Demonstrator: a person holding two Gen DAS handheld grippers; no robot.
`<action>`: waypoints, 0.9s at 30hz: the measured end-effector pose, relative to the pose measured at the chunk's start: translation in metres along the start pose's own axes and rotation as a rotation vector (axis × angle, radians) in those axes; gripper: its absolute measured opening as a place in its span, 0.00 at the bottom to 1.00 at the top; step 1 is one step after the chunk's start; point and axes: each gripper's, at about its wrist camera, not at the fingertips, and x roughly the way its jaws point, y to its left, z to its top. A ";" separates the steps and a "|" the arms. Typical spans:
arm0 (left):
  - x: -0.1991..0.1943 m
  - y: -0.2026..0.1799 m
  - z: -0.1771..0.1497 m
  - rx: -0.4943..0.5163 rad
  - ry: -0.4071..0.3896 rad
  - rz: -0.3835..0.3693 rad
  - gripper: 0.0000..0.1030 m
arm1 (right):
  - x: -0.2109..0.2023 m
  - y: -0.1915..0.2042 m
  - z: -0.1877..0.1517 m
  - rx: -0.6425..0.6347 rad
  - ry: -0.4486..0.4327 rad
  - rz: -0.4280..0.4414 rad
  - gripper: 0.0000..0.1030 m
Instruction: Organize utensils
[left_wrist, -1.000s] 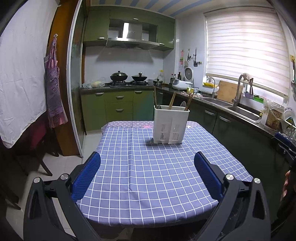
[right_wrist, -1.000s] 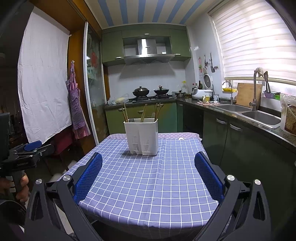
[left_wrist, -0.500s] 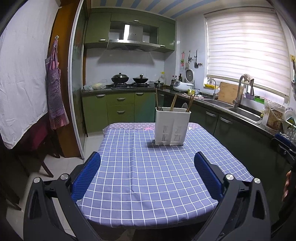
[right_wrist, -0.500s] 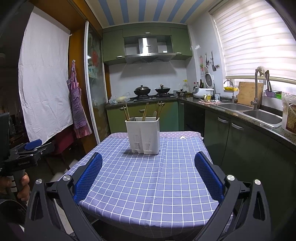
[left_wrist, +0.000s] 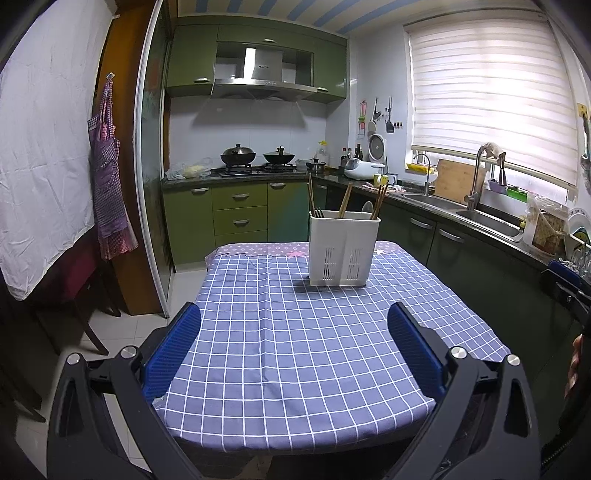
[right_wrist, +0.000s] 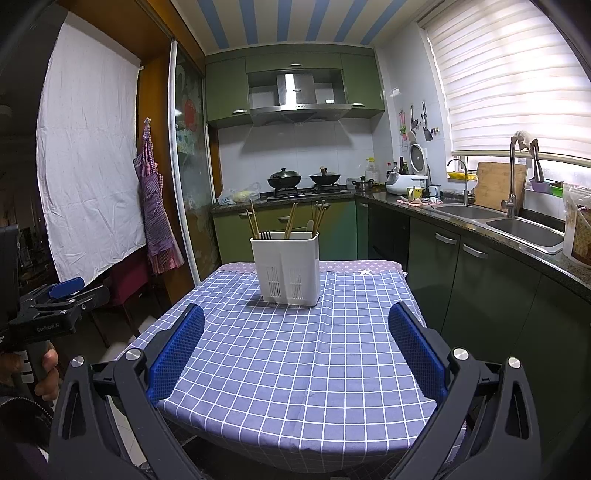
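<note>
A white slotted utensil holder (left_wrist: 343, 251) stands upright at the far end of a table with a blue checked cloth (left_wrist: 295, 350). Wooden chopsticks (left_wrist: 346, 200), a fork and a pale spoon stick up out of it. It also shows in the right wrist view (right_wrist: 286, 269), with chopsticks (right_wrist: 253, 223) leaning out. My left gripper (left_wrist: 293, 325) is open and empty, held above the table's near end. My right gripper (right_wrist: 295, 325) is open and empty, also above the near end. The left gripper shows at the left edge of the right wrist view (right_wrist: 55, 306).
Green kitchen cabinets (left_wrist: 240, 218) and a stove with two woks (left_wrist: 238, 155) stand behind the table. A counter with a double sink (right_wrist: 517, 225) runs along the right. A white sheet (left_wrist: 40, 147) and an apron (left_wrist: 109, 184) hang at the left.
Both views have drifted slightly, so the holder sits a little higher and closer in frame. Both grippers stay open and empty.
</note>
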 end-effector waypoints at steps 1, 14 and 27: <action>0.000 0.000 0.000 0.001 -0.001 0.000 0.93 | 0.000 0.001 0.000 0.001 -0.001 0.000 0.95; 0.001 -0.002 0.000 0.005 0.003 0.000 0.93 | 0.001 0.001 0.000 0.001 0.003 -0.001 0.95; 0.003 -0.003 0.000 0.008 0.006 -0.005 0.93 | 0.001 0.002 0.000 0.002 0.002 -0.001 0.95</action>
